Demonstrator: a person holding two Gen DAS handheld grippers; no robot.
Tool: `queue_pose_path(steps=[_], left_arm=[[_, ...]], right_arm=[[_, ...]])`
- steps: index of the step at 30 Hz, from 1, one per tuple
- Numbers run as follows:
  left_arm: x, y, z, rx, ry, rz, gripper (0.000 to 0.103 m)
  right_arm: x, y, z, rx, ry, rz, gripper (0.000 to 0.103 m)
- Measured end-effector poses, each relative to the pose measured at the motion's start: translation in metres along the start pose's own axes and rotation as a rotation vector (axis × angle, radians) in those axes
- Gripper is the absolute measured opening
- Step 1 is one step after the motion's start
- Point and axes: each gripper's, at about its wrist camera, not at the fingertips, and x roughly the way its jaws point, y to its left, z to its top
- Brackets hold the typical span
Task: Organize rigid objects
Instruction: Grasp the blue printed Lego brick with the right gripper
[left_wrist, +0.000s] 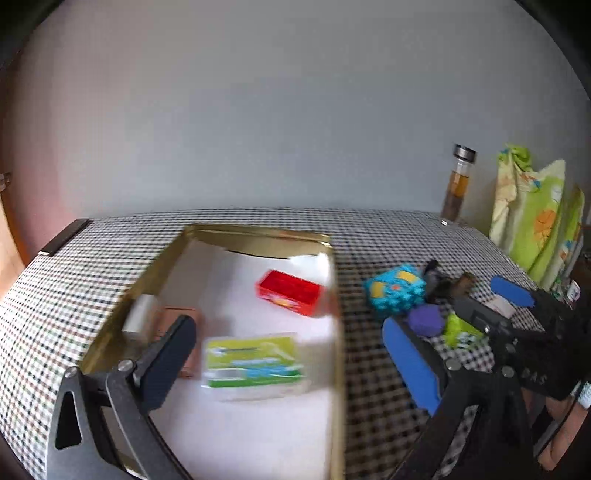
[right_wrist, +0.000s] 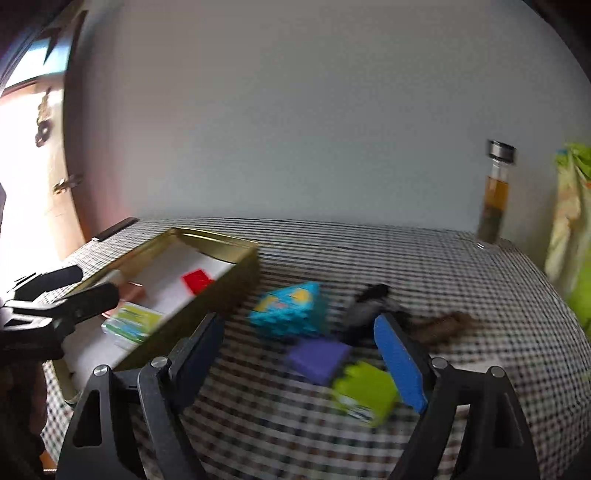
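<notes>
Three boxes, a red box, a green-and-white box and a brown box, lie inside the gold tin on the checked counter. Both tongs, left and right, gape empty; the right hangs over a loose cluster beside the tin's wall.

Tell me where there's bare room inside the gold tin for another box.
The tin has bare white floor along its near end, in front of the green box, and a strip at the back behind the red box. Its left wall is crowded: a brown box and a white item sit there.
</notes>
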Motion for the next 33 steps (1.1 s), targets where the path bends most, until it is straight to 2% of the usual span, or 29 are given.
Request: queue_pose_path(steps=[4, 8, 17, 24, 29, 30, 31, 32, 33], left_arm=[[0.005, -0.022, -0.002, 0.027, 0.011, 0.008, 0.102], [0.011, -0.027, 0.005, 0.016, 0.03, 0.033, 0.102], [0.007, 0.016, 0.031, -0.089, -0.006, 0.128, 0.102], [0.011, 0.031, 0.026, -0.131, 0.008, 0.121, 0.102], [0.015, 0.033, 0.024, -0.14, 0.025, 0.103, 0.102], [0.015, 0.033, 0.023, -0.141, 0.024, 0.099, 0.102], [0.015, 0.032, 0.023, -0.143, 0.024, 0.095, 0.102], [0.015, 0.033, 0.023, -0.146, 0.025, 0.09, 0.102], [0.014, 0.032, 0.023, -0.15, 0.025, 0.08, 0.102]], right_arm=[[-0.005, -0.024, -0.005, 0.041, 0.002, -0.026, 0.085], [-0.002, -0.026, -0.005, 0.049, 0.01, -0.028, 0.085], [0.036, 0.008, 0.012, -0.047, 0.078, -0.049, 0.09], [0.089, 0.053, 0.017, -0.204, 0.241, -0.158, 0.093], [0.116, 0.057, 0.012, -0.226, 0.311, -0.2, 0.093], [0.119, 0.055, 0.012, -0.219, 0.328, -0.196, 0.092], [0.118, 0.052, 0.013, -0.204, 0.32, -0.18, 0.078], [0.115, 0.05, 0.015, -0.199, 0.305, -0.177, 0.07], [0.112, 0.049, 0.016, -0.199, 0.291, -0.187, 0.067]])
